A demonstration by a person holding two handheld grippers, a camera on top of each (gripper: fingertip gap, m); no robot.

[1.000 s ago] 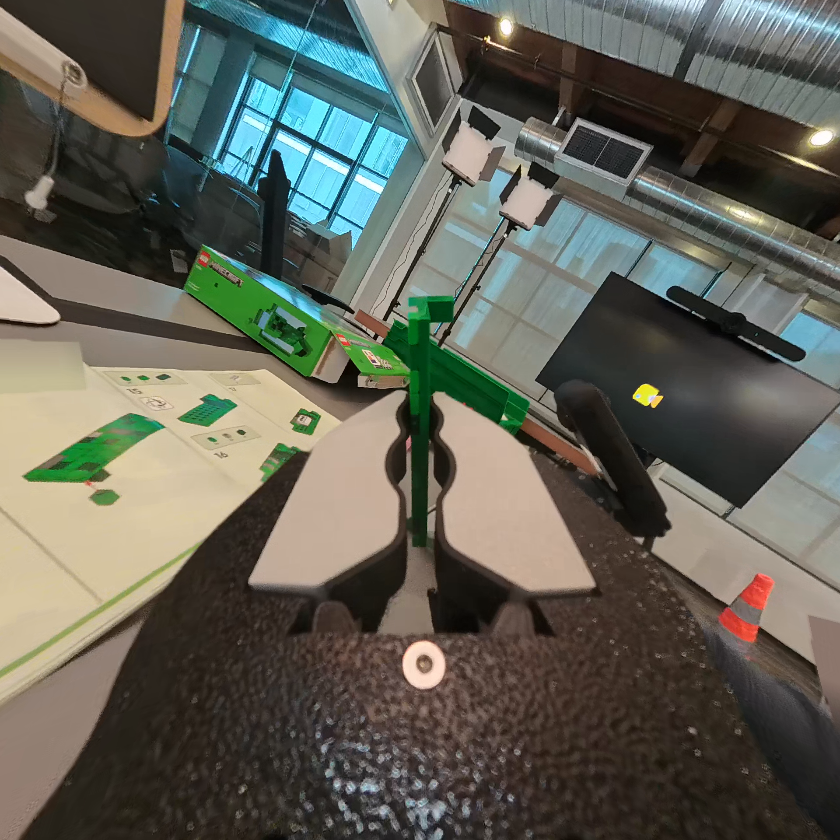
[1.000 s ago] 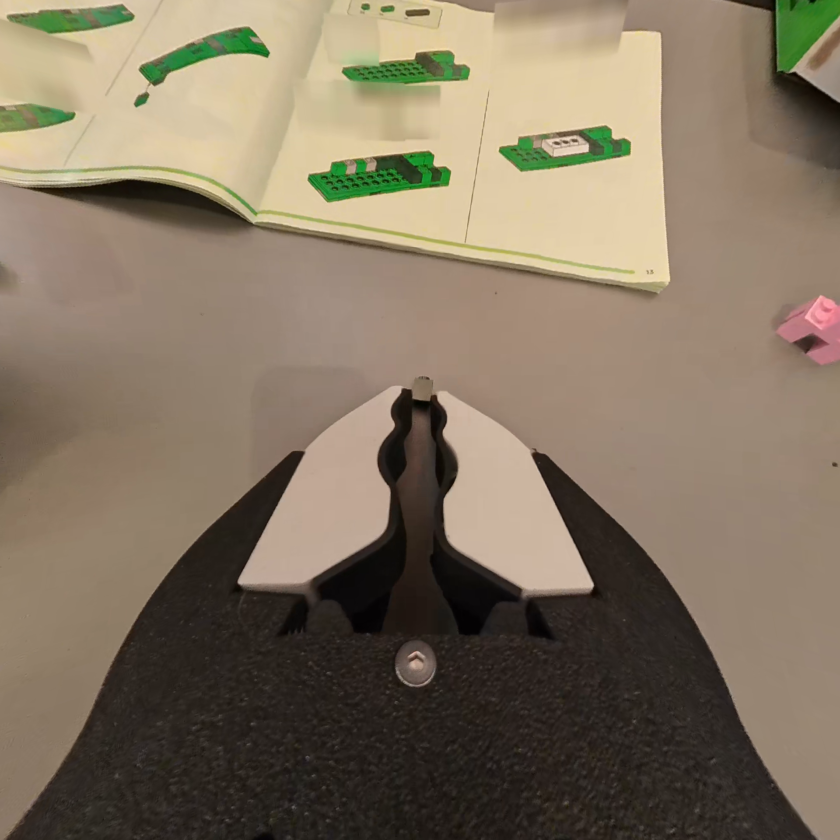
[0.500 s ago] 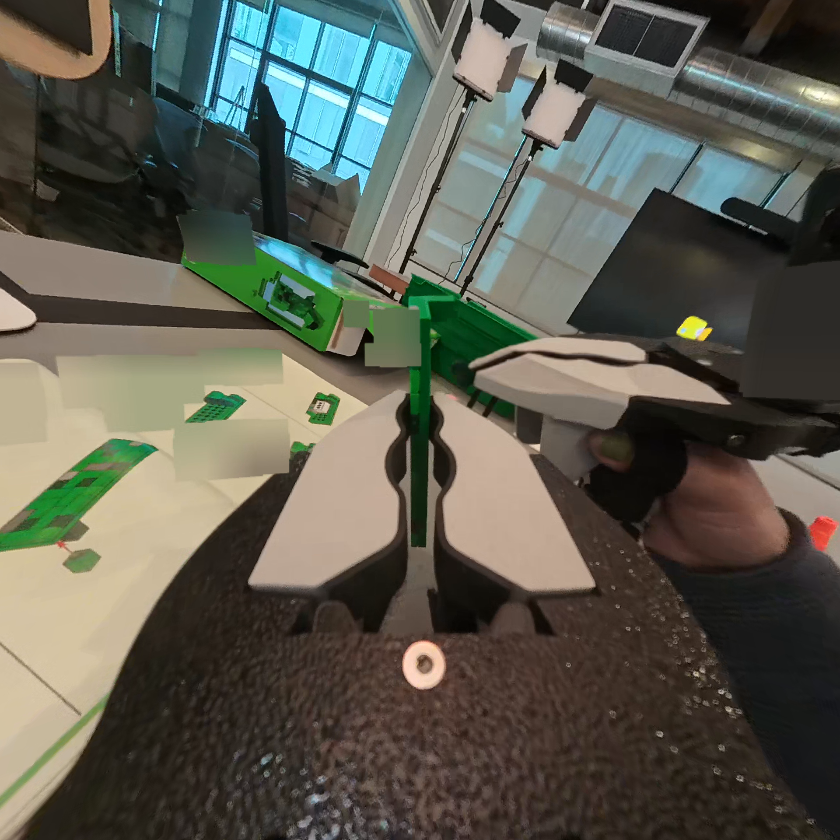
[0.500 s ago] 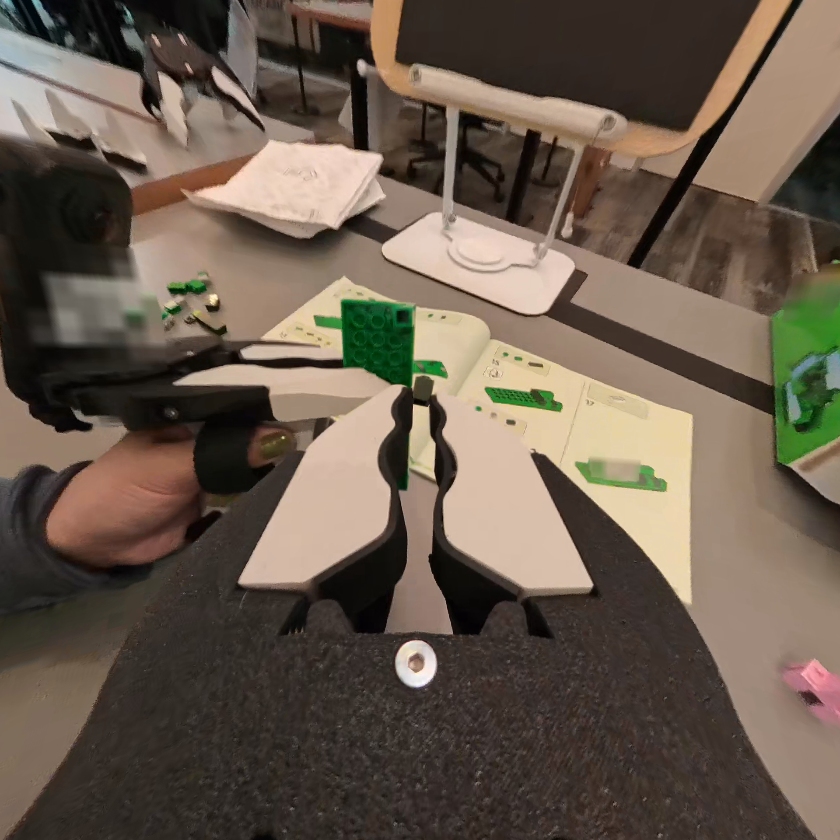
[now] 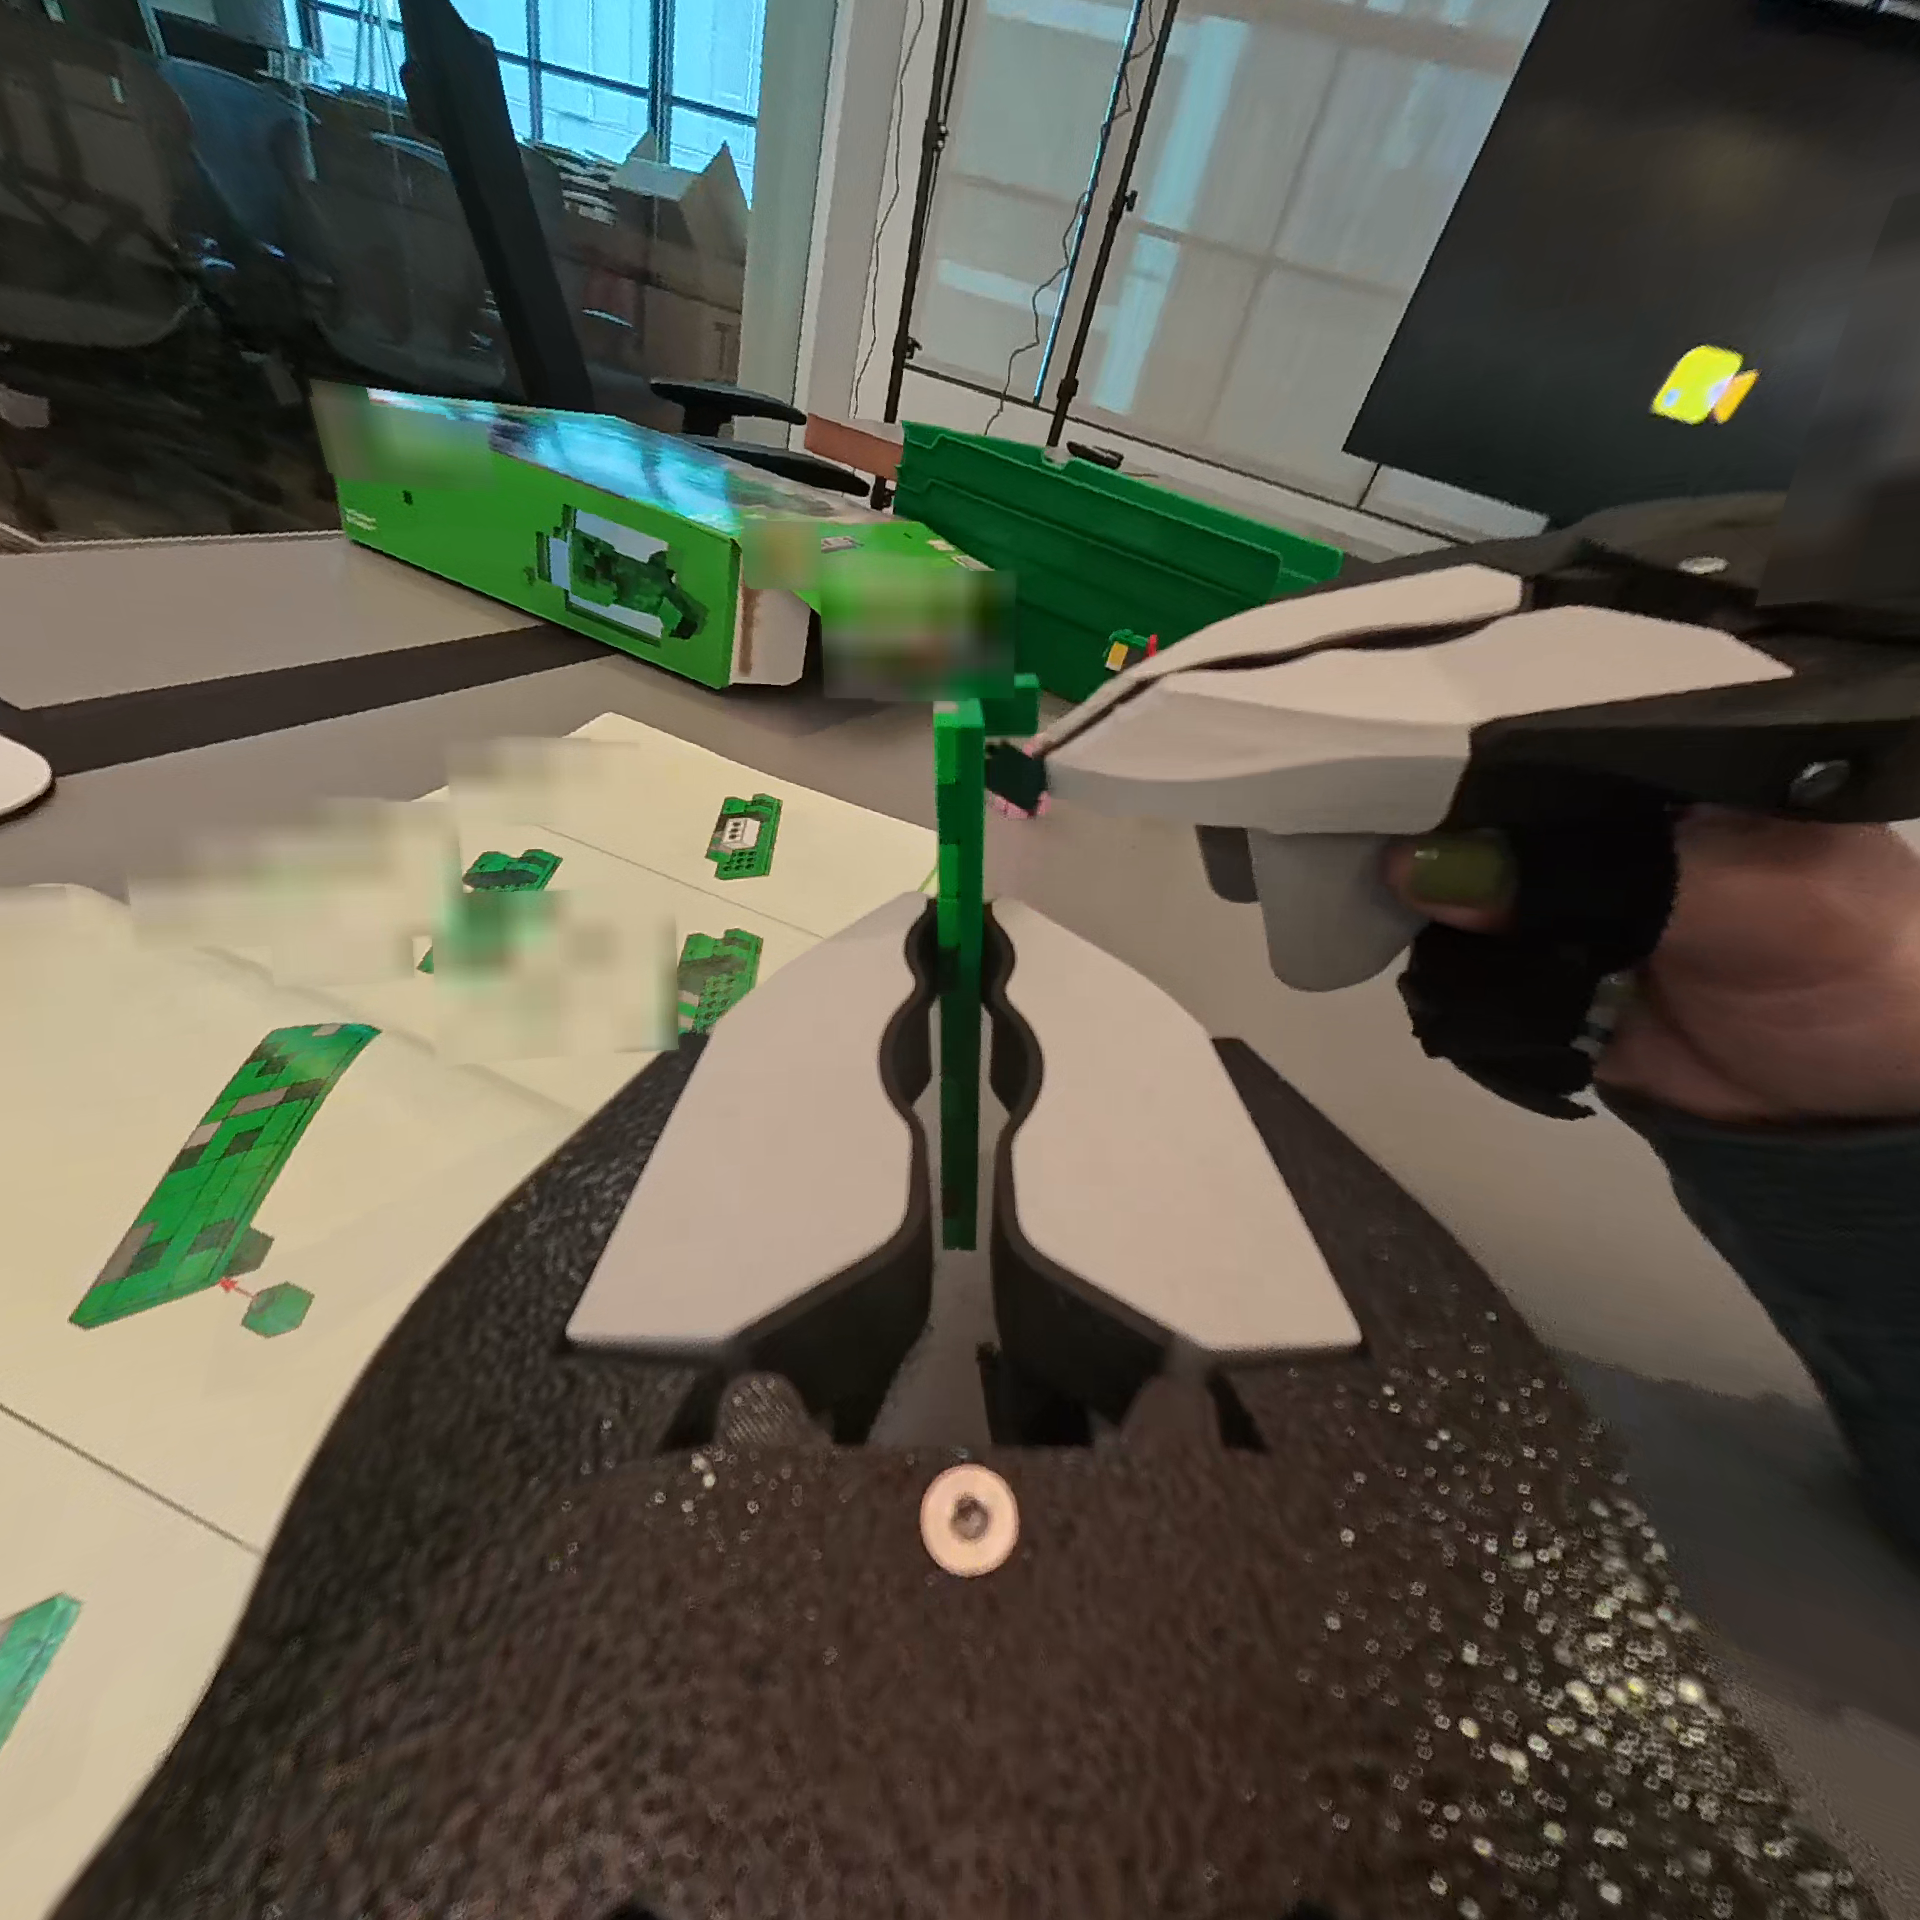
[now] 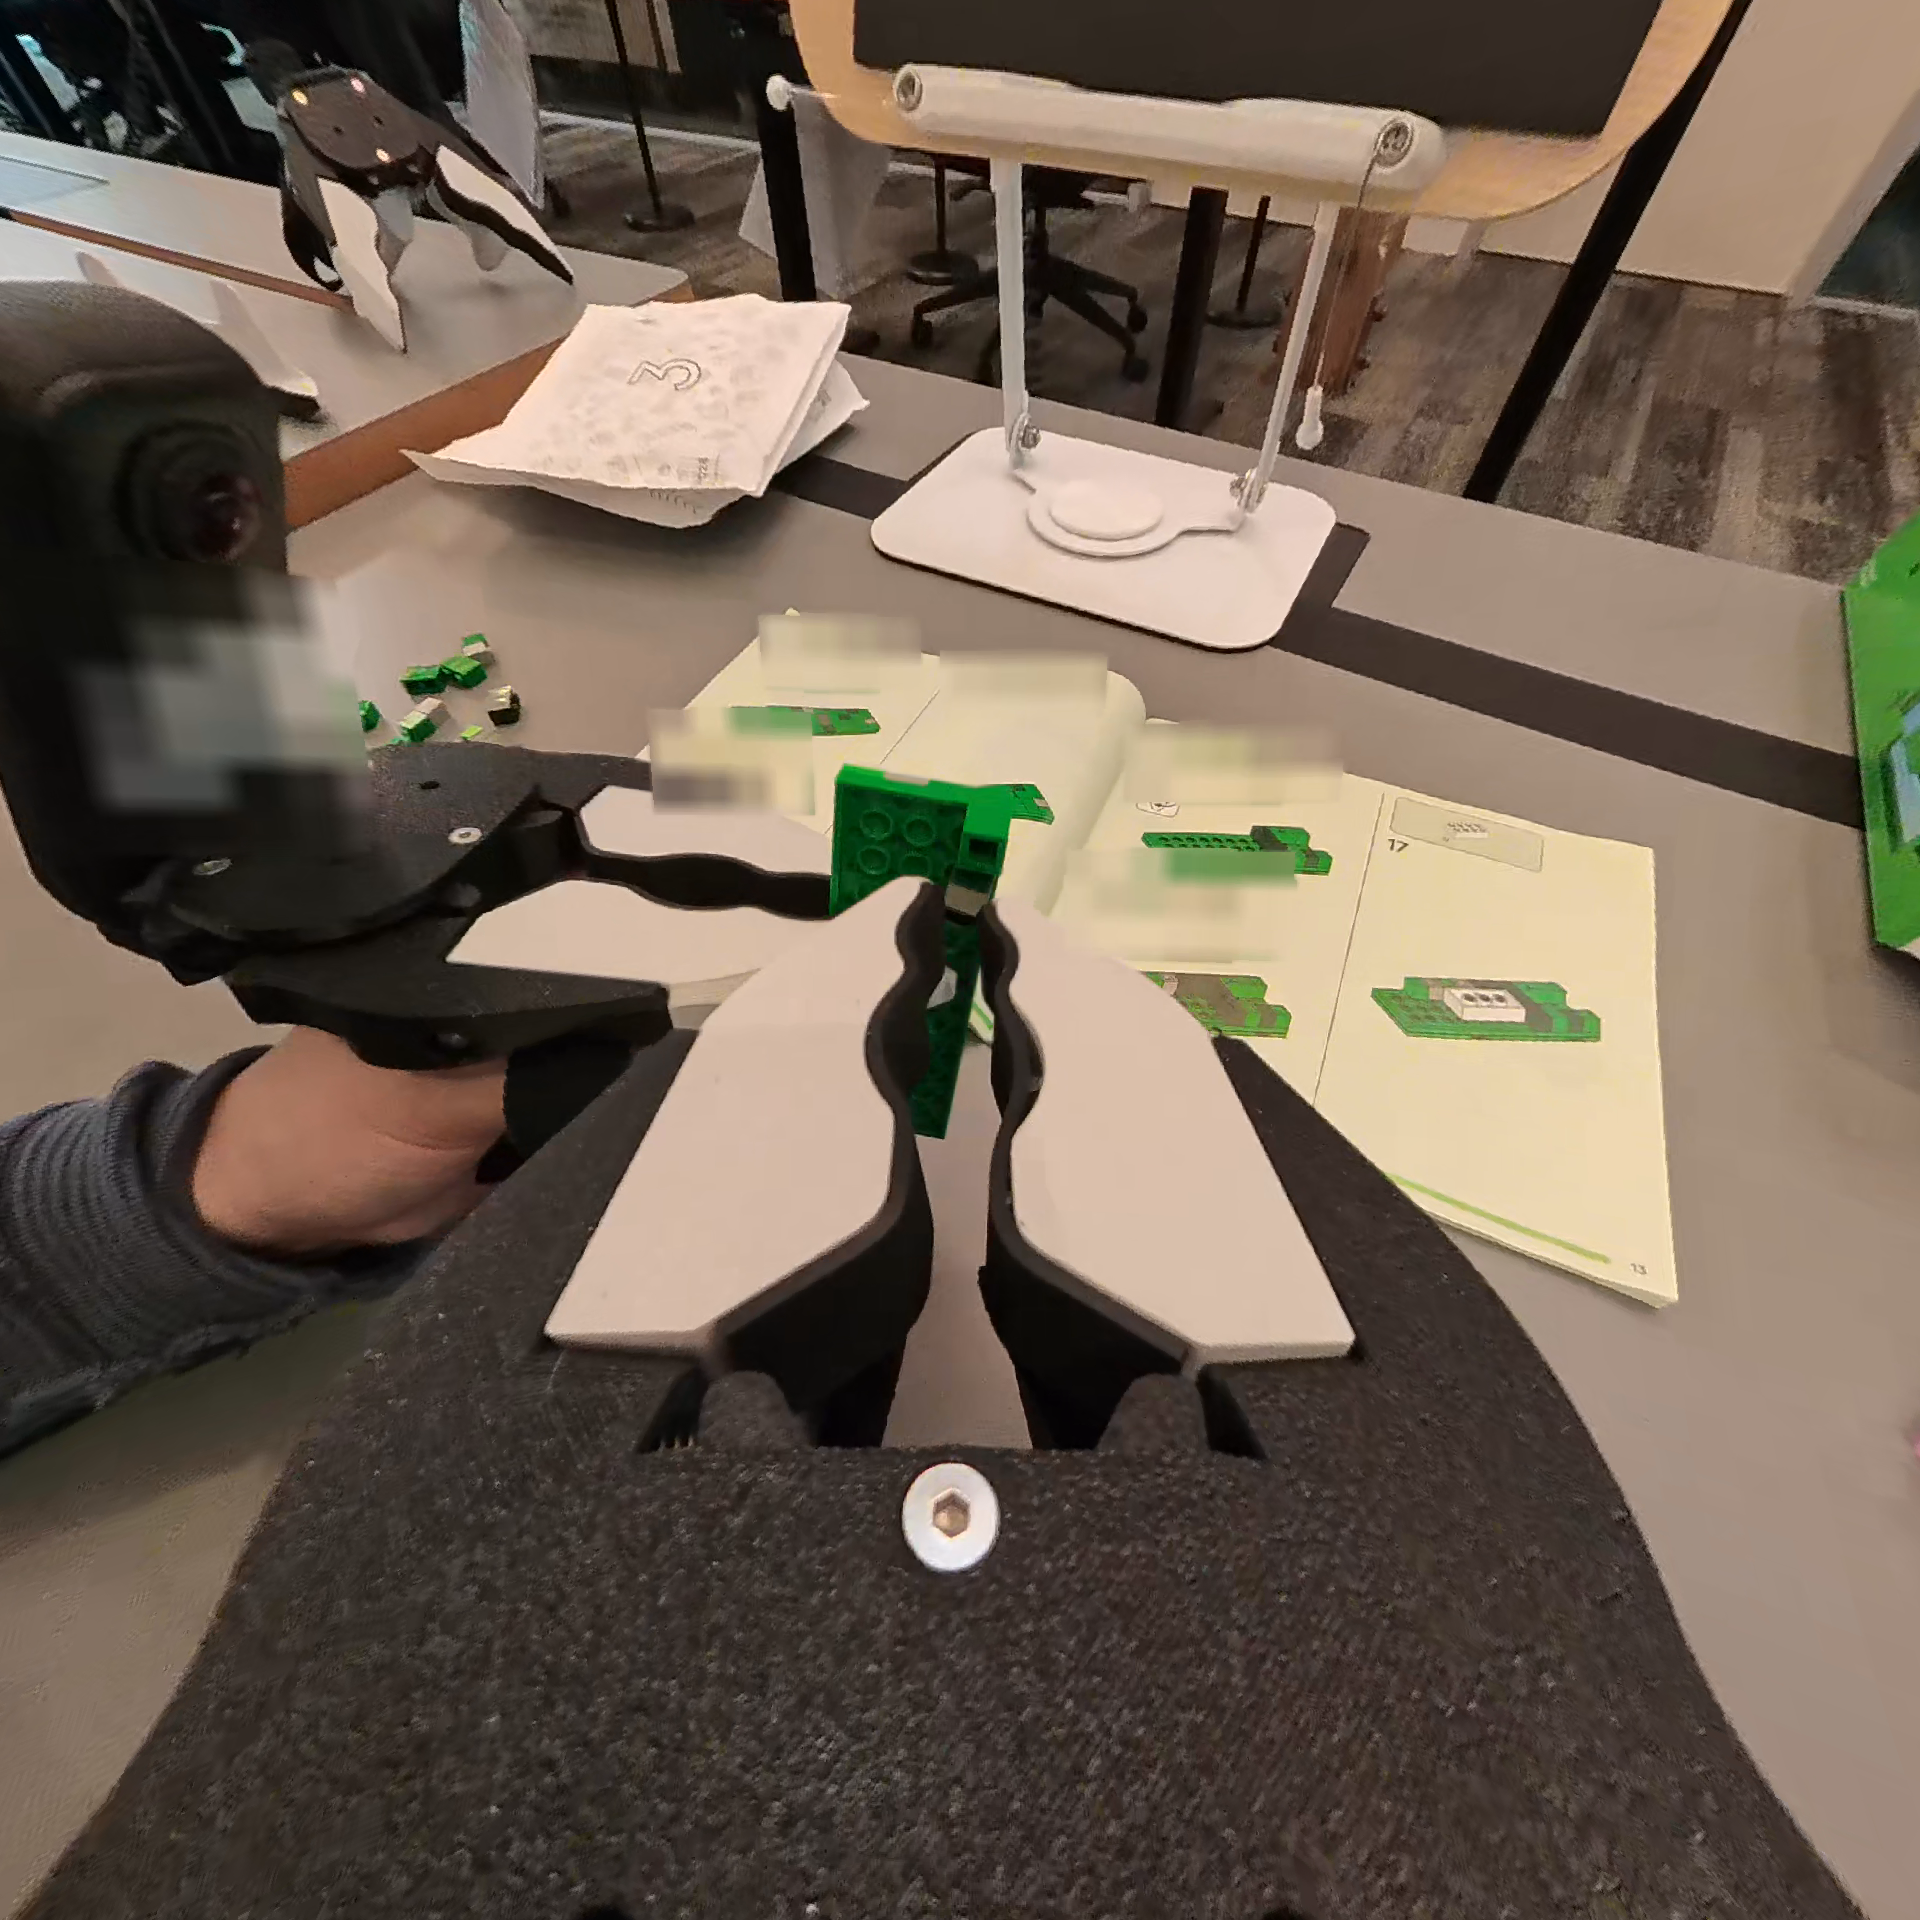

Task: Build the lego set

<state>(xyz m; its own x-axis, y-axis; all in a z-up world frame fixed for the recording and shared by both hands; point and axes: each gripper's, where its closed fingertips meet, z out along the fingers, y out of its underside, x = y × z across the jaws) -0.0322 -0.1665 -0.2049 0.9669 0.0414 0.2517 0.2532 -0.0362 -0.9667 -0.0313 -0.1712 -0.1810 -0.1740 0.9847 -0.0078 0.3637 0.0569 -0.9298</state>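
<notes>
A: What's seen up close? The grey table [image 6: 1558, 675] is covered by an open booklet [image 6: 1507, 1091]; farther back, a white stand [image 6: 1101, 540], loose bricks [image 6: 457, 686], windows.

B: A green brick plate [image 5: 958, 1039] is pinched upright by the left gripper [image 5: 958, 925]. A small dark brick [image 5: 1013, 774] is clamped by the right gripper [image 6: 961, 909], pressed against the plate.

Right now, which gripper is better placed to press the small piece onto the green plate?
Right. The right gripper pinches a small dark piece right beside the upright green plate, which the left gripper clamps edge-on, best kept as the brace.
</notes>
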